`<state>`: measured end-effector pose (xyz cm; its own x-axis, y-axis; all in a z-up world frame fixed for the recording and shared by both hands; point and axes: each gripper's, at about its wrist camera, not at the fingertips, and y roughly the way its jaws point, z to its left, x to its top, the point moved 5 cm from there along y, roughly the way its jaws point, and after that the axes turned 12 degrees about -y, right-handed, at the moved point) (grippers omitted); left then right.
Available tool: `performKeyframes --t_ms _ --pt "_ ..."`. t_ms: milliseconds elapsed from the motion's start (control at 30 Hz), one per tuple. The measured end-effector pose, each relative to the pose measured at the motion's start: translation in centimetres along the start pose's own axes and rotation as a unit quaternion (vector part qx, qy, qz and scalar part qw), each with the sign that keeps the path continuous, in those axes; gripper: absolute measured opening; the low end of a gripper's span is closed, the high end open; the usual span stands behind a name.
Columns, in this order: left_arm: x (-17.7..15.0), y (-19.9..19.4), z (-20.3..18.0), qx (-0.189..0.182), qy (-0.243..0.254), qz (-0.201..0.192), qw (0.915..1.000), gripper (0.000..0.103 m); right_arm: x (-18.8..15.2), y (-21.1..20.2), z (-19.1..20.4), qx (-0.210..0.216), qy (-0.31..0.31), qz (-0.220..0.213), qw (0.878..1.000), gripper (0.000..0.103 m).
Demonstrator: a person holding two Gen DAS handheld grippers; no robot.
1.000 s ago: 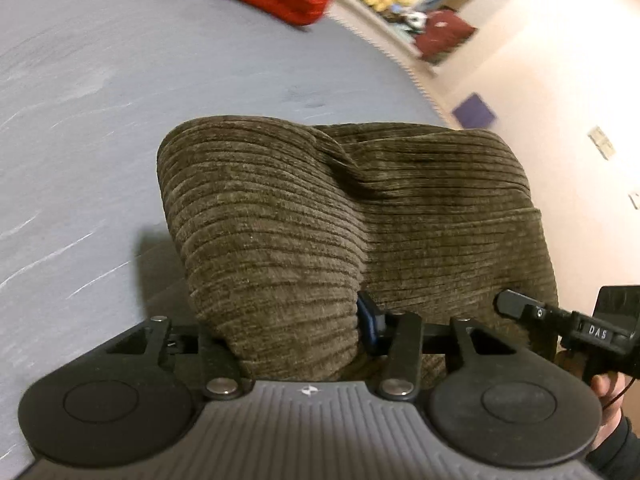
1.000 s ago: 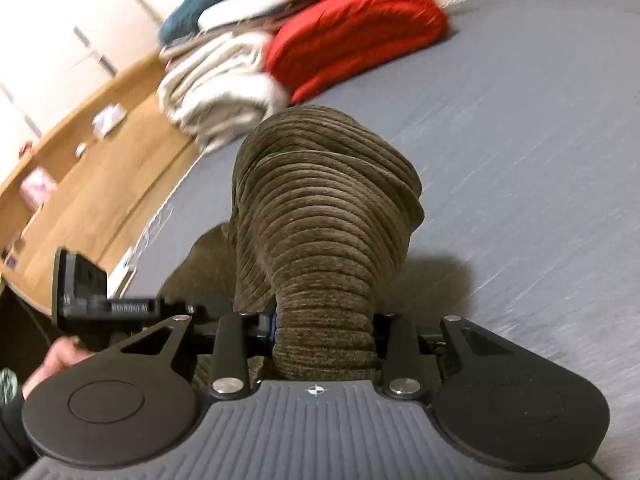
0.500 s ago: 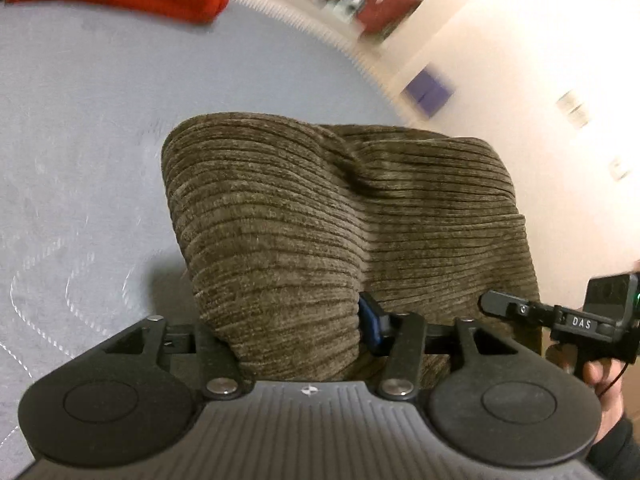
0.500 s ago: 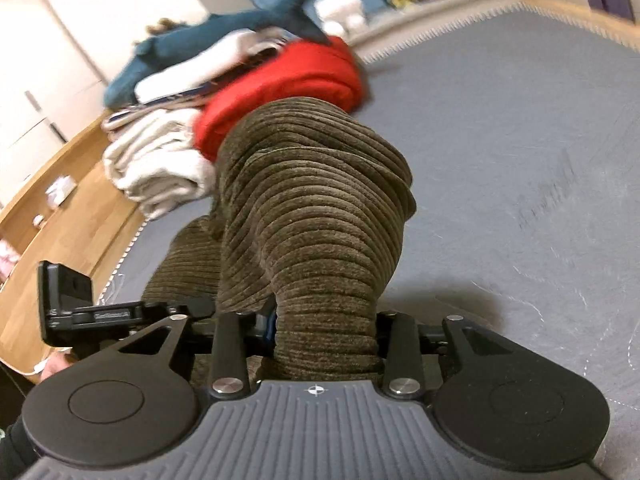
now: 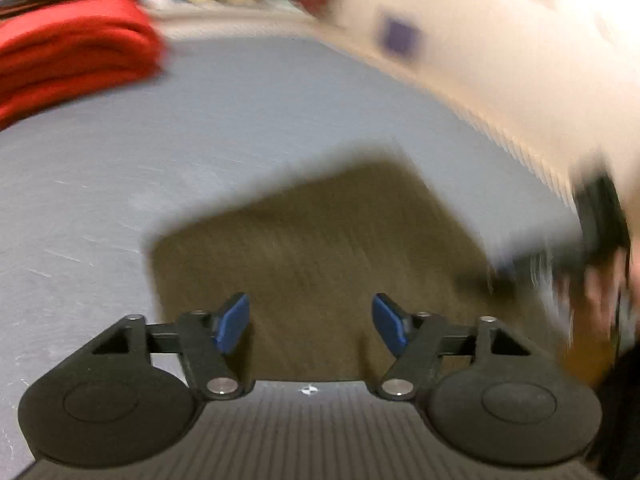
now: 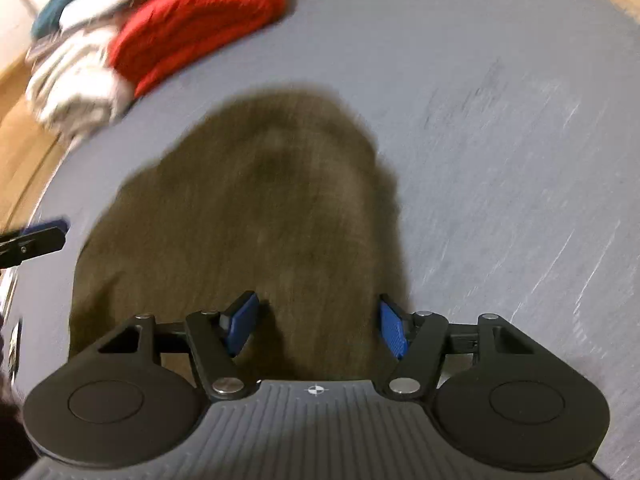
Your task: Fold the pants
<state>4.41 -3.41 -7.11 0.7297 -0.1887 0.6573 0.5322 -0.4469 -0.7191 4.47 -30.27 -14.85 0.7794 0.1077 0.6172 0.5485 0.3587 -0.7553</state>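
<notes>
pants dropped, both grippers just opened

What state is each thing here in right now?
Brown pants: folded, lying on the grey bed, released.
Left gripper: open, jaws just been opening, nothing gripped.
Right gripper: open, jaws just been opening, nothing gripped.
Red garment: folded, set aside.

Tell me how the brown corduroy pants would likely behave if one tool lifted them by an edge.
Probably floppy: the pants lie slumped in a soft, rounded mound on the grey mattress, so they would likely drape and partly unfold. The thick ribbed pile suggests a fairly heavy cloth that should not slip easily from the blue pads. No risk of rolling or breaking.
</notes>
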Motion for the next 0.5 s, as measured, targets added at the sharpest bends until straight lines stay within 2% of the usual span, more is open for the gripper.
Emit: performKeyframes --t_ms 33,100,167,233,300,367,500 --pt "-2.0 1.6 -0.3 0.027 0.041 0.04 0.998 0.07 -0.2 0.0 0.0 0.004 -0.007 0.006 1.0 0.065" --pt "-4.1 2.6 -1.4 0.065 0.125 0.044 0.9891 0.072 -0.3 -0.4 0.5 0.029 -0.012 0.021 0.999 0.062" --pt "-3.9 2.4 -1.6 0.063 0.106 0.049 0.9912 0.072 -0.1 -1.0 0.7 0.032 -0.024 0.025 0.999 0.061" --pt "-3.0 2.6 -1.1 0.057 0.083 0.048 0.9937 0.073 1.2 -1.8 0.0 0.042 -0.006 0.003 0.999 0.061" --pt "-3.0 2.6 -1.5 0.056 0.073 0.038 0.995 0.075 3.0 -2.7 -1.9 0.05 0.049 -0.038 0.997 0.062" --pt "-1.2 2.4 -2.2 0.06 0.068 0.021 0.9956 0.075 5.2 -2.6 -3.9 0.059 0.115 -0.077 0.989 0.063" --pt "0.6 1.5 -4.4 0.027 0.051 -0.023 0.9981 0.075 8.2 -0.7 -5.9 0.088 0.187 -0.099 0.973 0.067"
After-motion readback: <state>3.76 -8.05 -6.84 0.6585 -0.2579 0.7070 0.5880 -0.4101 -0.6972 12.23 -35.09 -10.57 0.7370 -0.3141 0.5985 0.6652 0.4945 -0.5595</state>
